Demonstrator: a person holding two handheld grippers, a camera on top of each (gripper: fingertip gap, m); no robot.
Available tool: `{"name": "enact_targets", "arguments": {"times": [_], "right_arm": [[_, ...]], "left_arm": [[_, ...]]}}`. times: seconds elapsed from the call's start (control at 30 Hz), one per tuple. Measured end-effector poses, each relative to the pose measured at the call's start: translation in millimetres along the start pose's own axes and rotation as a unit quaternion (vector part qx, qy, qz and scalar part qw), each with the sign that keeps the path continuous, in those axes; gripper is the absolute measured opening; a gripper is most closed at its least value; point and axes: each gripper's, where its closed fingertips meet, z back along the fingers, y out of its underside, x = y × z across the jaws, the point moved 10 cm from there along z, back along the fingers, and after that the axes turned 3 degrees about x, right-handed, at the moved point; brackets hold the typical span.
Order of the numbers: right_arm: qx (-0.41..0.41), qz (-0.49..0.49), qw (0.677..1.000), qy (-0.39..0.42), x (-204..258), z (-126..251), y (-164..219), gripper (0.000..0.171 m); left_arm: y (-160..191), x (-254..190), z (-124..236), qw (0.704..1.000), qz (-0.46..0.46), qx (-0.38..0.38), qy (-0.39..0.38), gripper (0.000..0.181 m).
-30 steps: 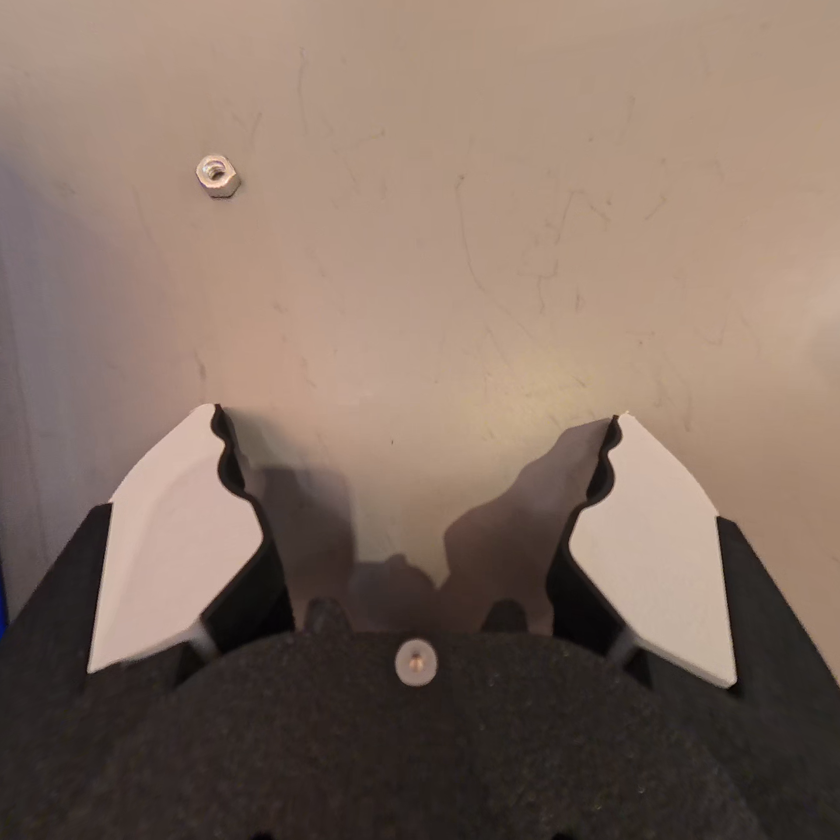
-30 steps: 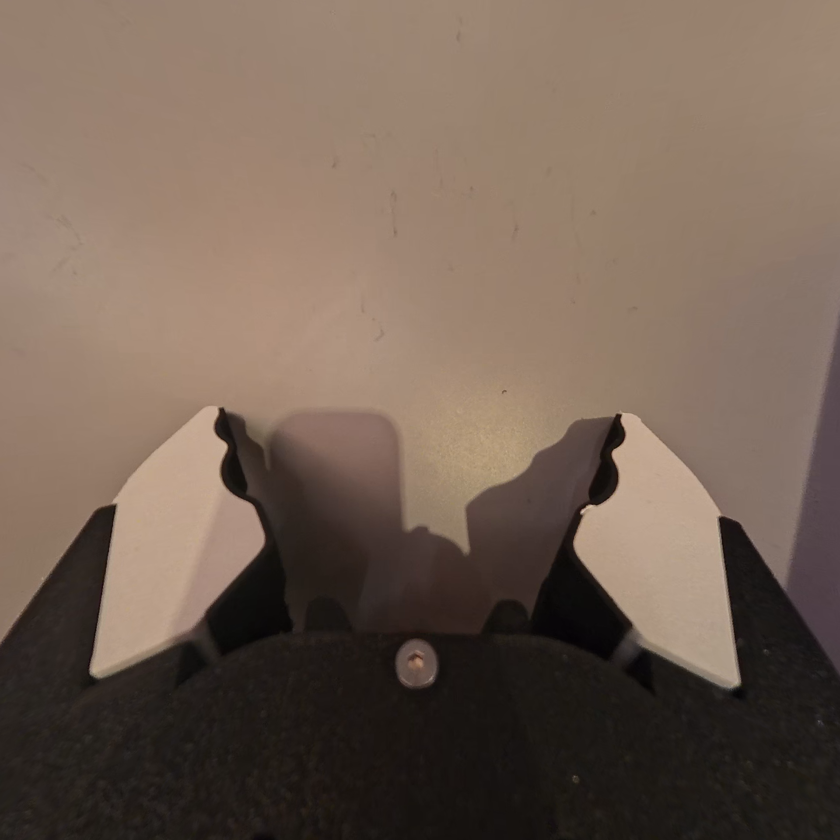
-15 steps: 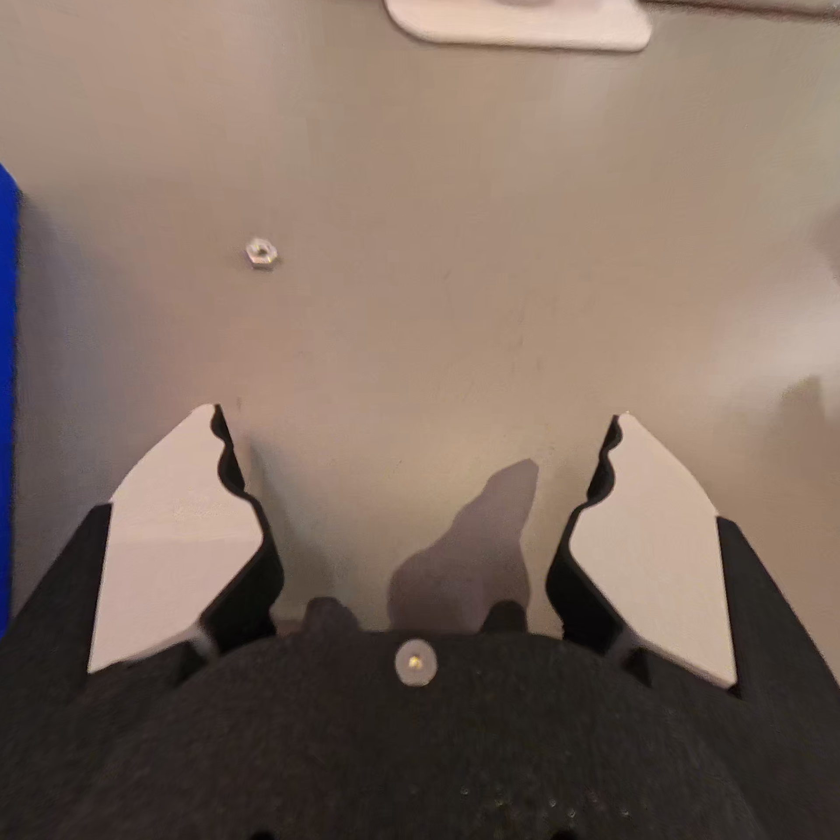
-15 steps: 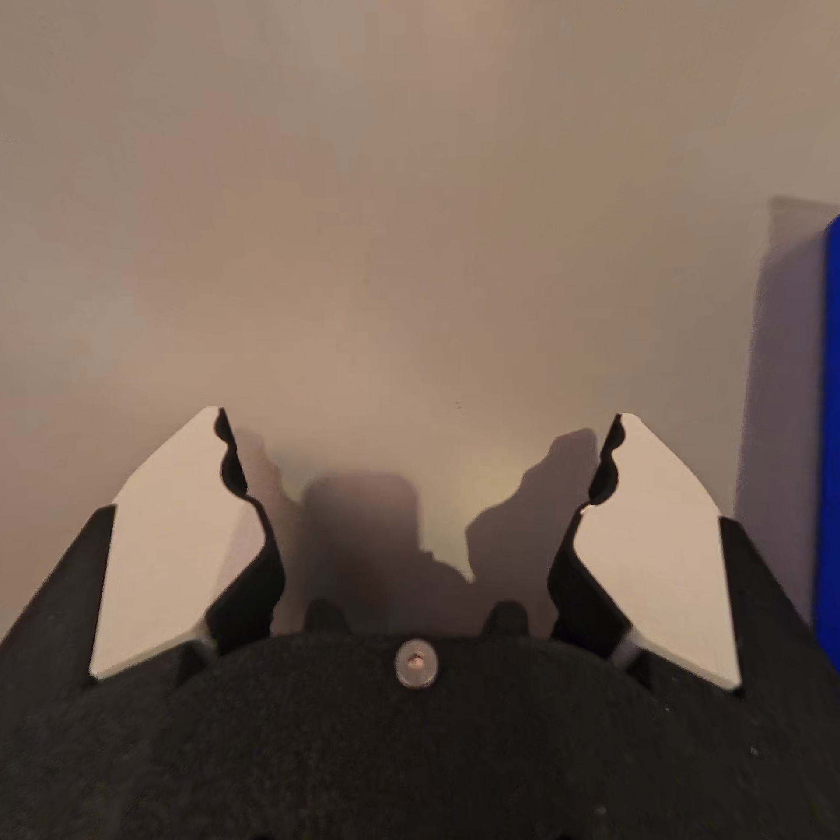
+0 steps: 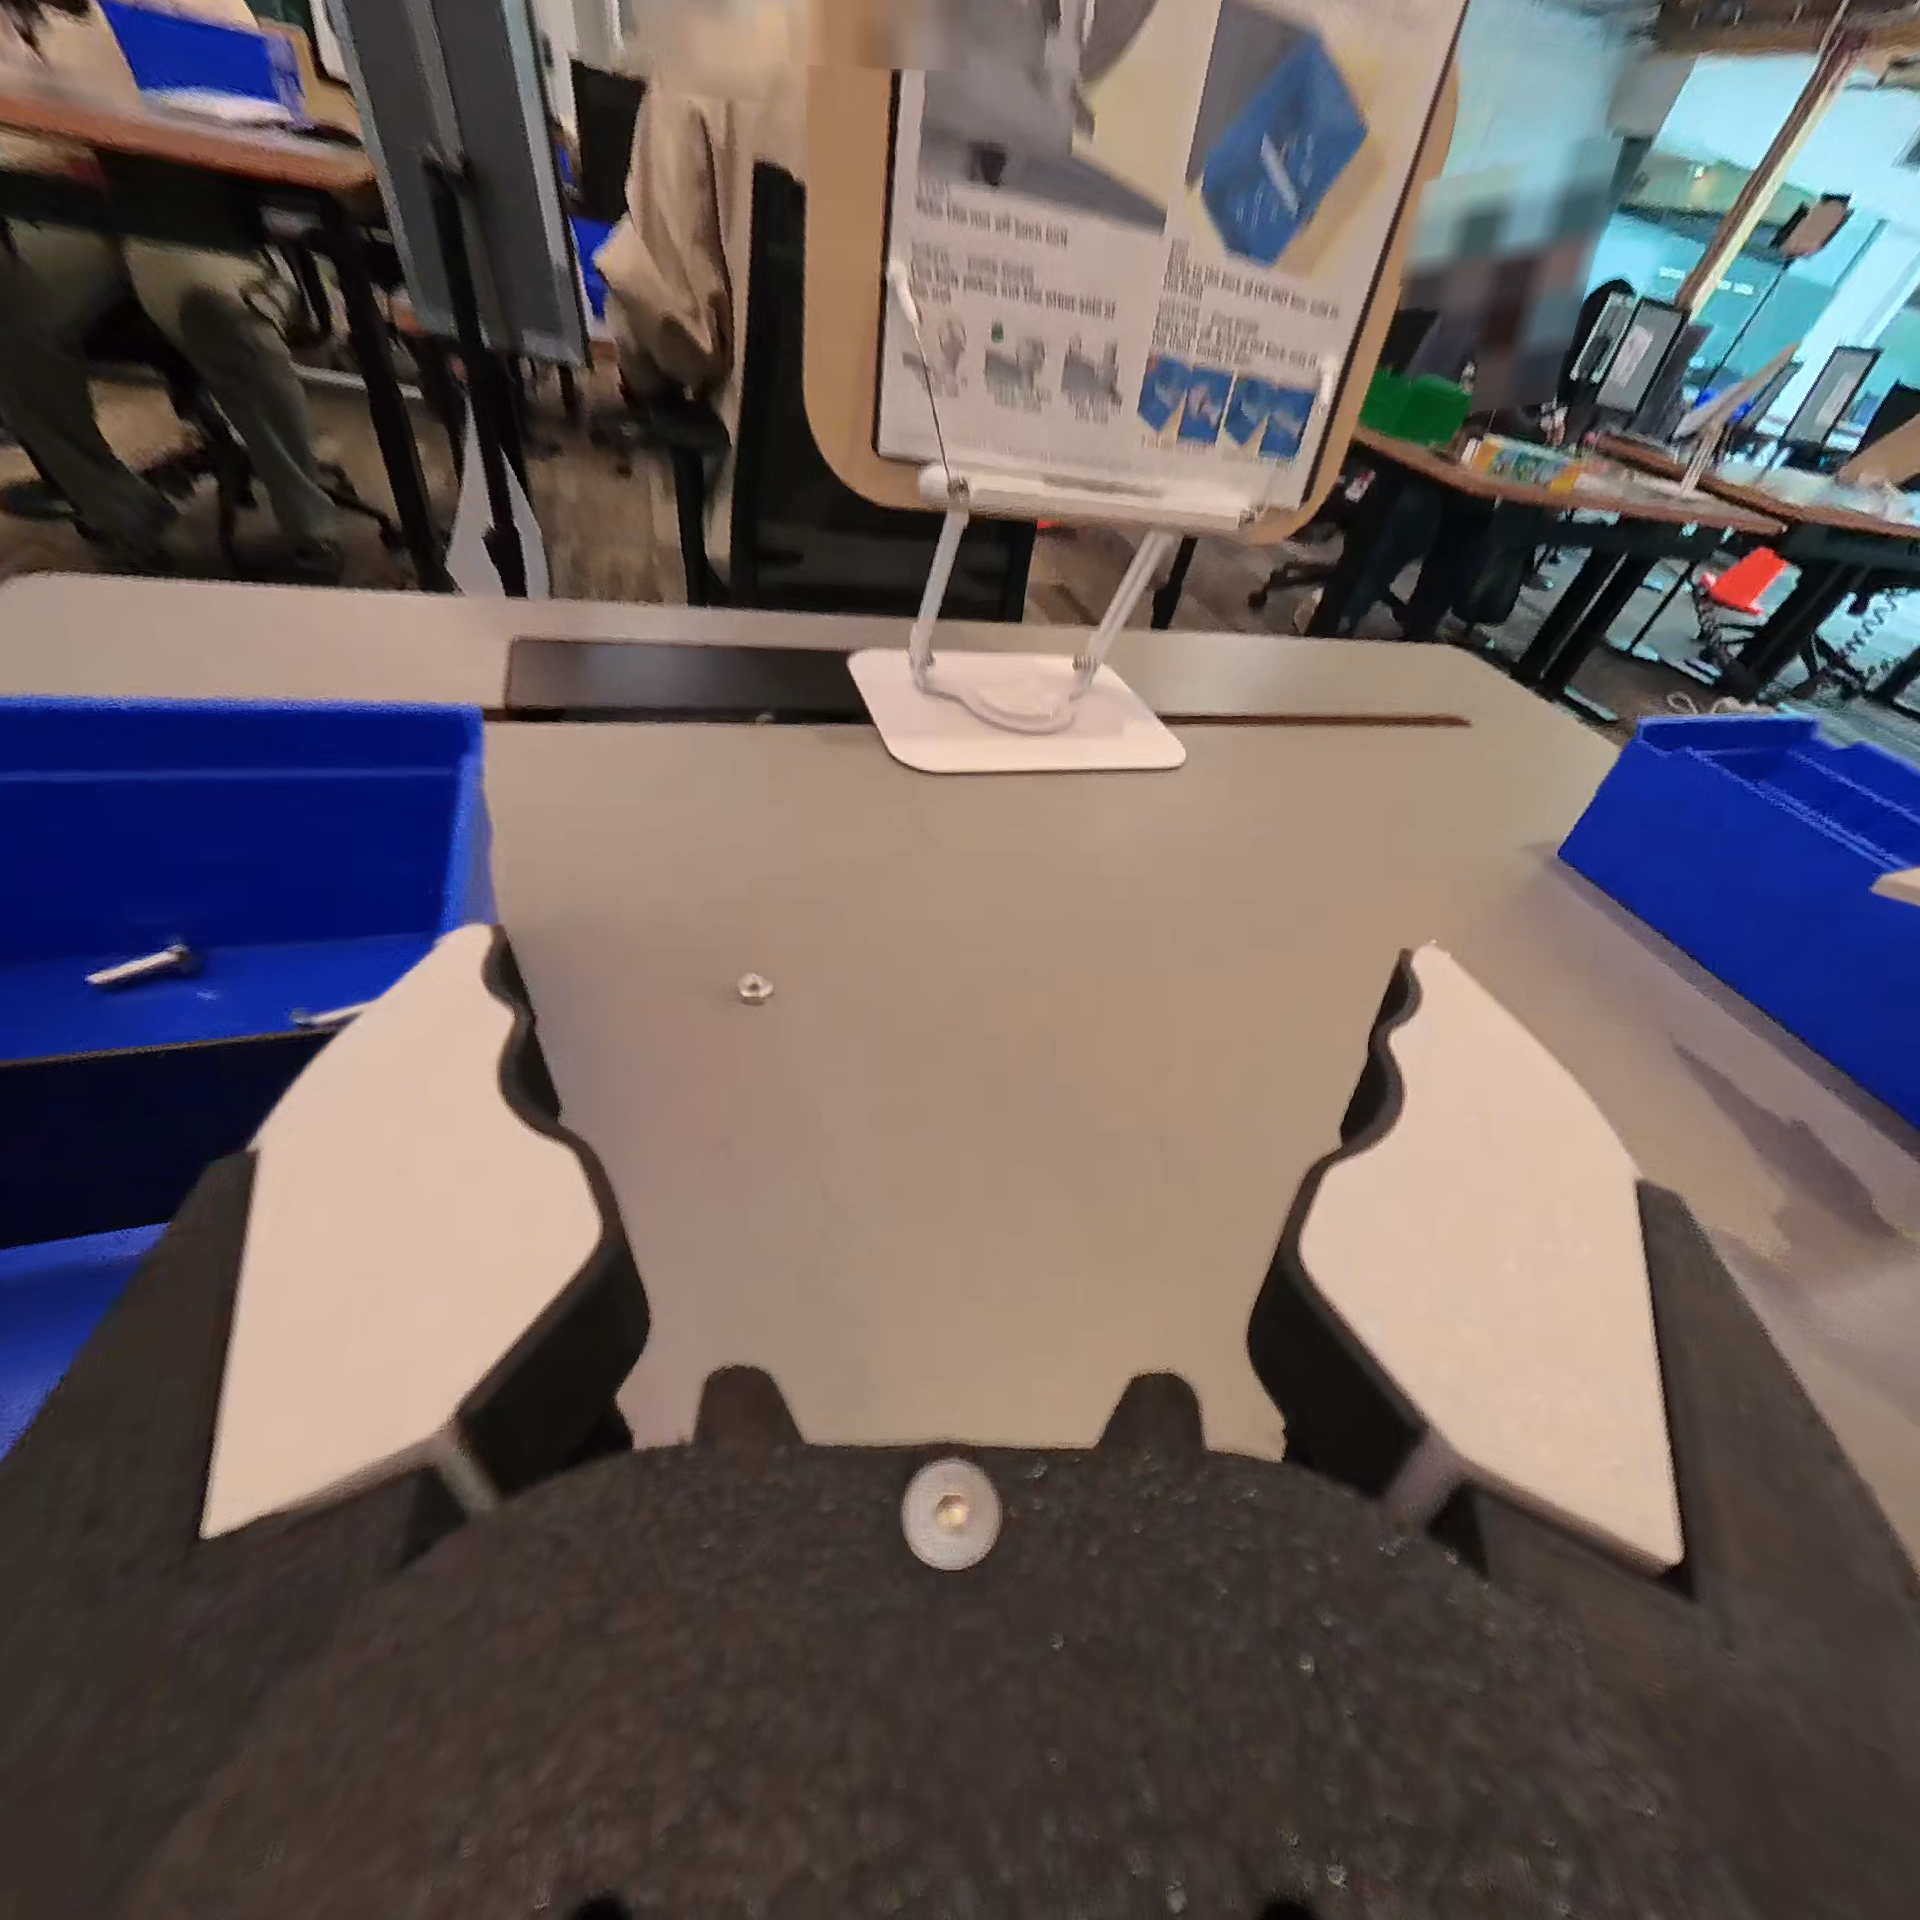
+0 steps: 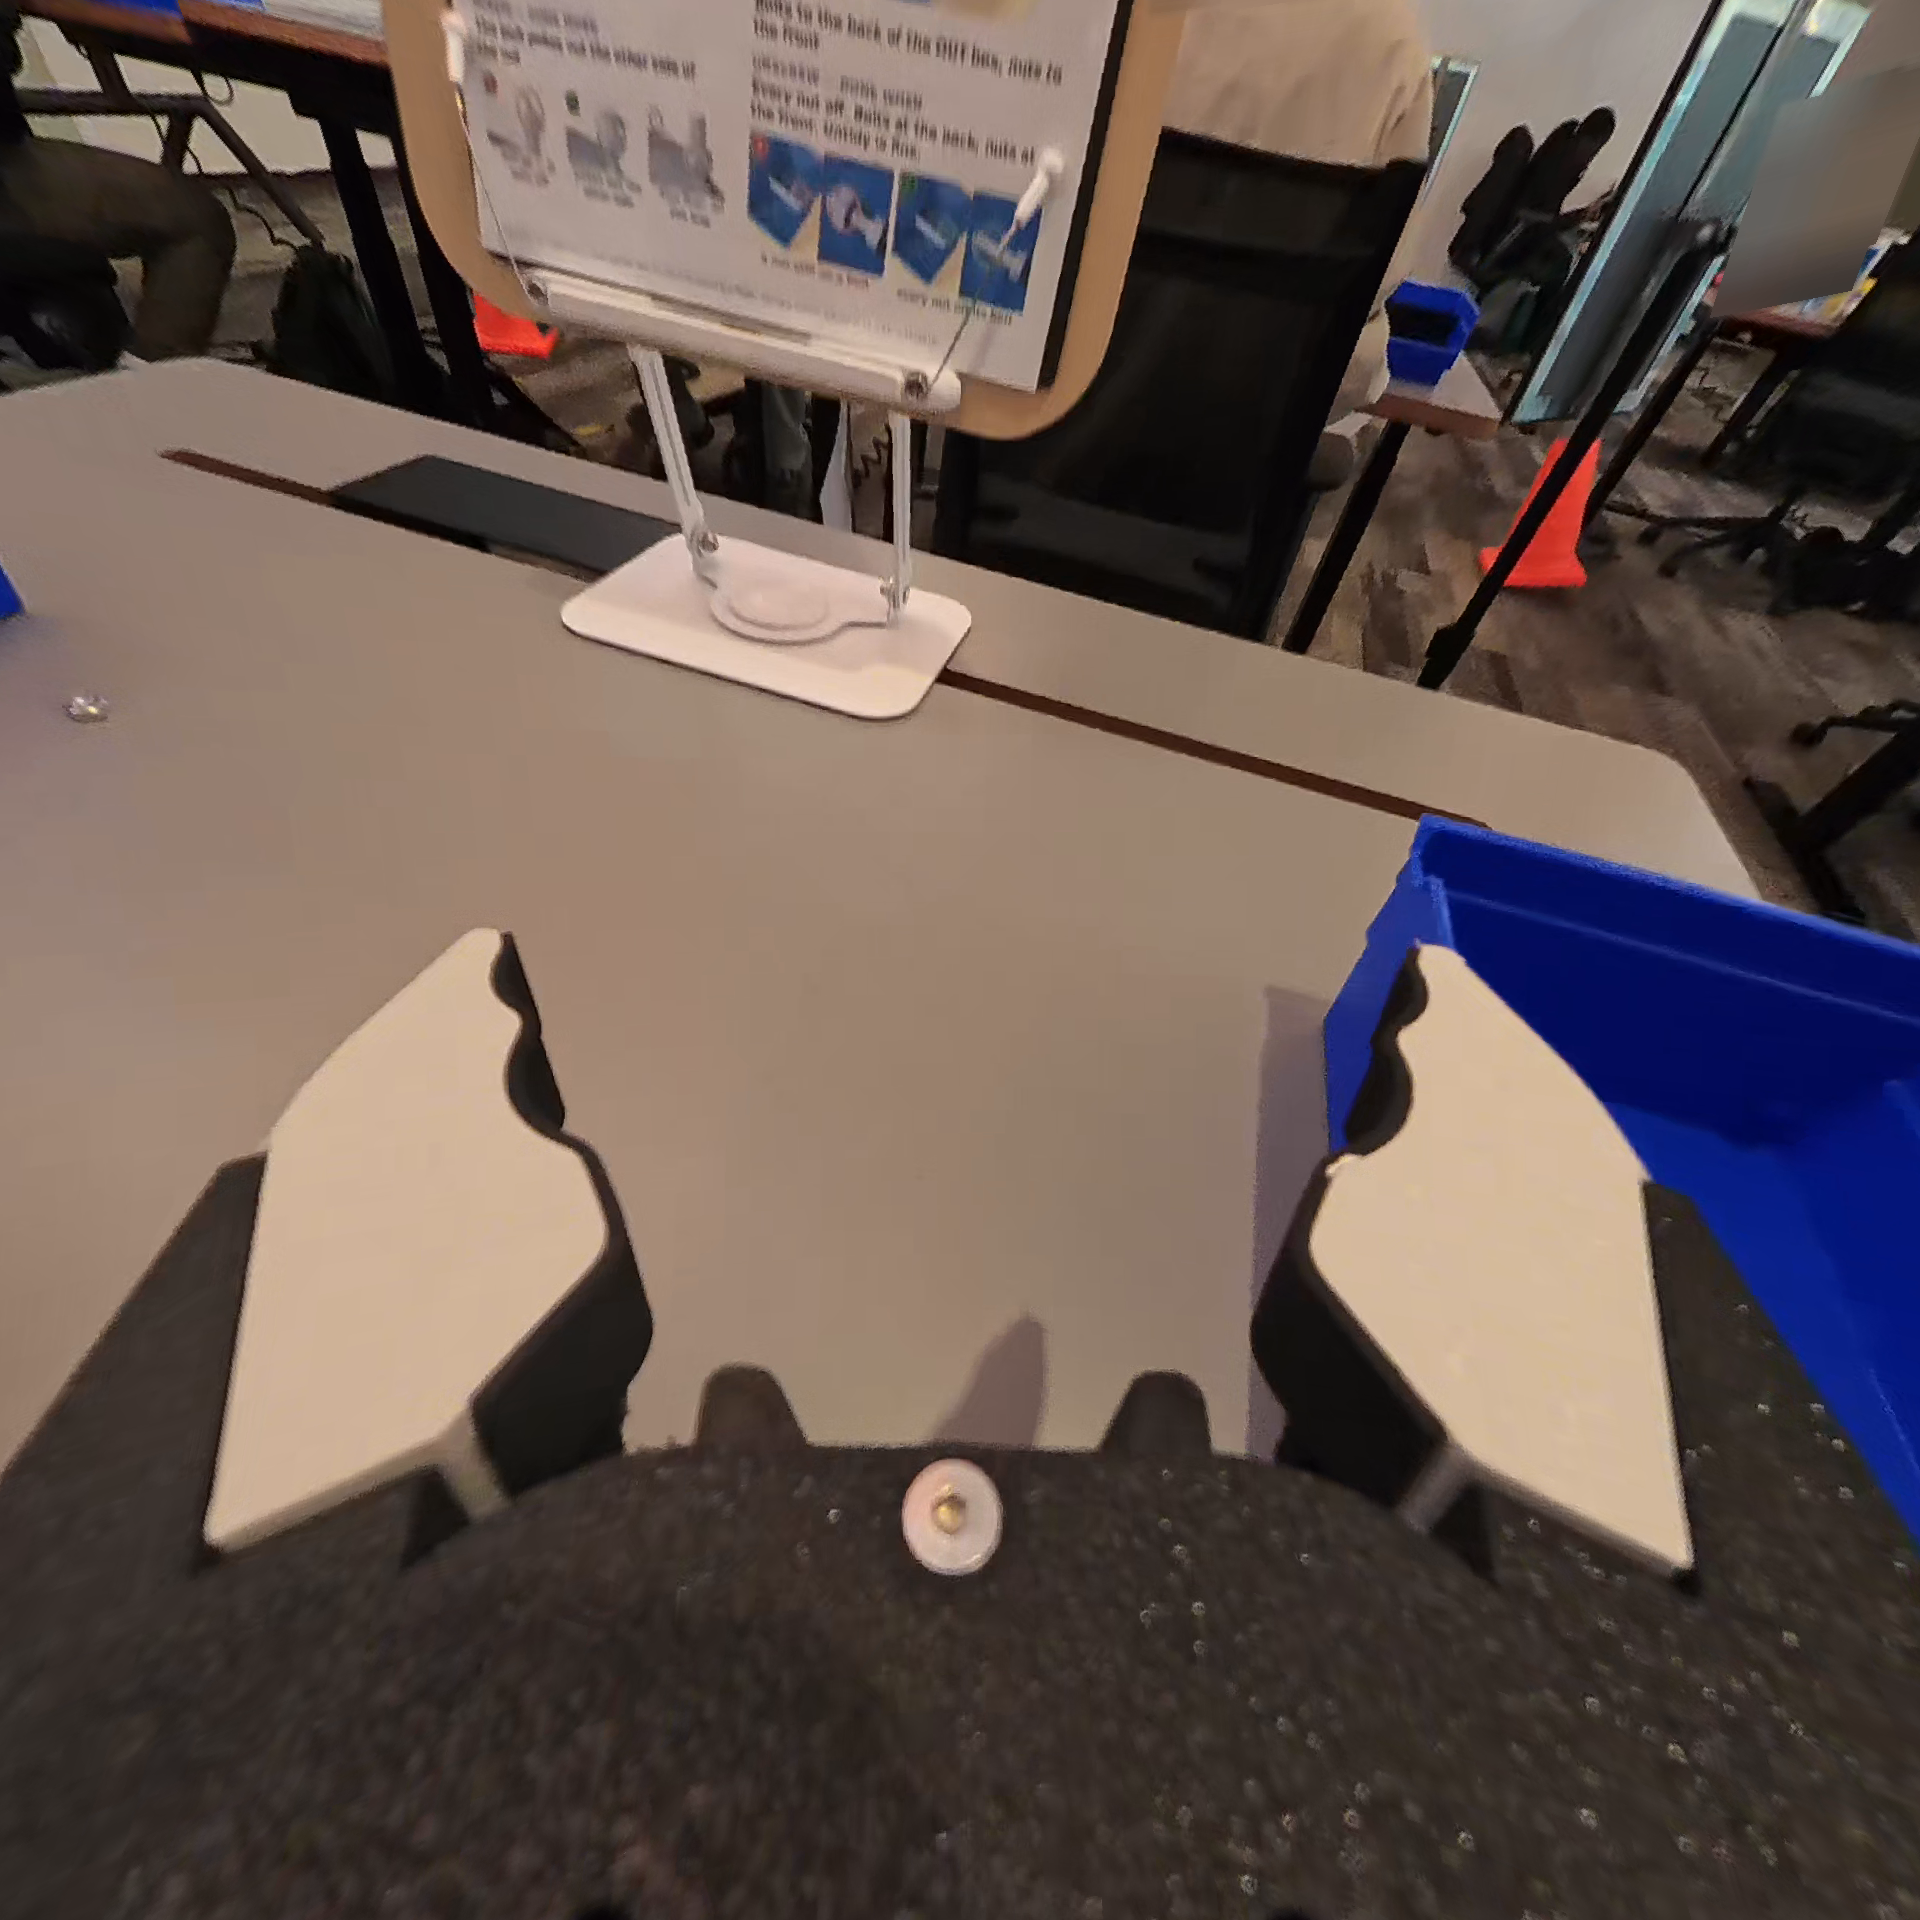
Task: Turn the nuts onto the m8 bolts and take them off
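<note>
Both tools are empty. The left hand-held gripper (image 5: pixel 951 1049) has its jaws spread wide with nothing between them, raised above the grey tabletop (image 5: pixel 1039 1195). The right hand-held gripper (image 6: pixel 956 1039) is equally wide open and holds nothing.

A single loose nut (image 5: pixel 753 988) lies flat on the tabletop ahead of the left hand-held gripper, slightly left of its centre line and apart from both fingers. The same nut (image 6: pixel 86 709) shows far off to the left of the right hand-held gripper. A bolt (image 5: pixel 142 966) lies on its side in the blue bin (image 5: pixel 239 831) to the left of the left hand-held gripper; a second one seems to peek out beside the left finger, mostly hidden. Another blue bin (image 6: pixel 1714 1039) sits just to the right of the right hand-held gripper; its contents are not visible.

The step in hand looks like fetching parts: nothing is threaded yet. The nut is small and flat, so the left hand-held gripper should come down nearly vertical, centre the nut between the fingertips, and close on two opposite flats, not corners, so it does not skid away. The bolt is best gripped by the head end, leaving the threaded tip free for the nut.
</note>
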Motion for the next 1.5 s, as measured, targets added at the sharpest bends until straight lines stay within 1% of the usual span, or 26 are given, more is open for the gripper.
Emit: {"name": "enact_targets", "arguments": {"times": [0.2, 0.33, 0.53, 0.63, 0.87, 0.93, 1.03, 1.23, 1.5], "right_arm": [[-0.007, -0.014, 1.000, -0.017, 0.7, 24.6, -17.0, 0.146], [-0.021, -0.010, 1.000, -0.005, -2.1, 38.6, -22.8, 0.146], [-0.031, 0.012, 0.999, 0.024, -5.3, 53.5, -22.4, 0.145], [-0.034, 0.011, 0.999, 0.025, -6.0, 56.4, -20.8, 0.143], [-0.034, 0.010, 0.999, 0.031, -6.9, 56.8, -21.9, 0.139], [-0.036, 0.005, 0.999, 0.030, -6.4, 56.4, -23.2, 0.138], [-0.035, 0.008, 0.999, 0.028, -3.8, 54.5, -24.6, 0.136], [-0.024, 0.017, 0.999, 0.029, -0.2, 51.4, -24.6, 0.135], [-0.022, 0.019, 0.999, 0.034, -0.7, 52.8, -24.2, 0.134]], "left_arm": [[-11.1, 15.6, 39.9, 0.999, -0.013, -0.022, -0.028, 0.147], [-14.0, 28.2, 60.9, 0.998, -0.016, -0.034, -0.043, 0.147], [-18.0, 47.9, 82.7, 0.998, -0.009, -0.049, -0.048, 0.140], [-21.9, 57.5, 88.7, 0.997, -0.015, -0.051, -0.057, 0.136], [-29.9, 81.2, 90.1, 0.996, -0.023, -0.041, -0.071, 0.134], [-34.1, 87.0, 88.1, 0.996, -0.029, -0.039, -0.068, 0.130], [-40.6, 94.6, 80.5, 0.997, -0.041, -0.027, -0.063, 0.126], [-52.1, 108.8, 63.1, 0.997, -0.059, -0.005, -0.054, 0.126], [-51.9, 111.2, 51.8, 0.997, -0.062, 0.003, -0.042, 0.124]]}}
